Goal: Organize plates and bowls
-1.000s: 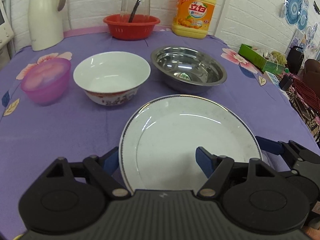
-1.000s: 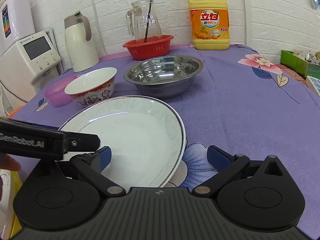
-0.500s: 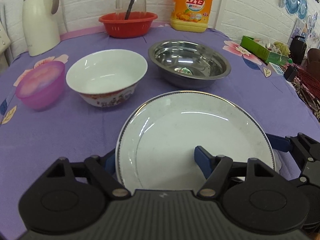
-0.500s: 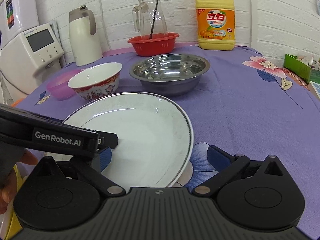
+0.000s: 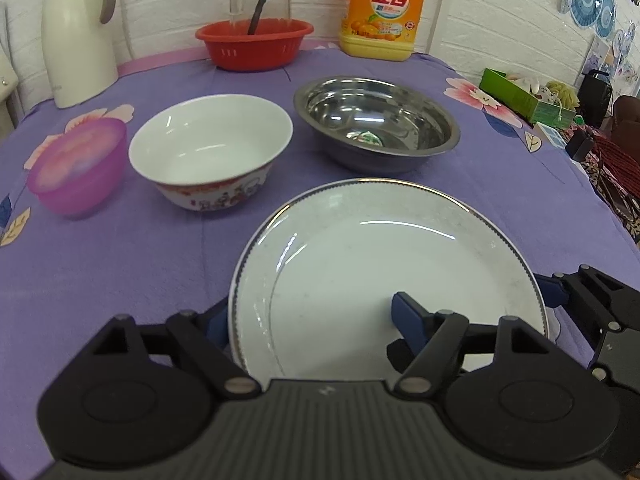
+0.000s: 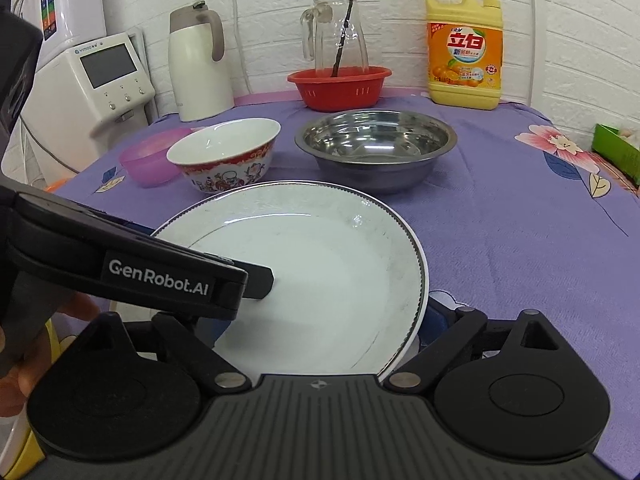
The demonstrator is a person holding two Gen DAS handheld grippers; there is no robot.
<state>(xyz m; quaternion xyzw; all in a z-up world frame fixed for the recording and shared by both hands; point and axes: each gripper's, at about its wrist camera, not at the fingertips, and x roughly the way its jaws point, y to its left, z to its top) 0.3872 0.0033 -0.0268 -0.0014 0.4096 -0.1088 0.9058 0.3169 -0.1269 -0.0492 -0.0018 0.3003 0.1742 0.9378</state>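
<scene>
A wide desk (image 5: 140, 264) under a purple cloth with pink flowers, carrying everything.

Next in size, a big round plate (image 5: 380, 264) at the near edge of that desk. White and shiny, shallow, with a thin dark line and tiny dots all round the rim. A few faint grey marks inside. Nothing on it.

Just past the plate's far rim, a little to the right: a steel bowl (image 5: 376, 120). Silver, wide and low, bright like a mirror inside. Not touching the plate.

Far behind the plate on the left, against the wall, a tall white flask (image 5: 78, 40) with a grey handle. Far behind the plate on the right, a yellow soap bottle (image 5: 382, 12). Between those two, straight behind the plate, a red basket (image 5: 254, 42).

Past the plate's far rim on the left: a white bowl (image 5: 208, 148), deep, with red bands and little pictures round the outside. Near the plate, not touching.

Further left of the plate, beyond the white bowl, a small see-through pink bowl (image 5: 76, 168).

At the plate's near left rim, the left gripper (image 5: 308, 312). Jaws spread wide, one blue finger over the plate's white middle, the other tucked outside the rim. Not pinching.

At the plate's near right rim, the right gripper (image 6: 324, 318). Jaws spread wide too, one finger peeking out just beside the rim, the other mostly hidden. Not pinching either.
</scene>
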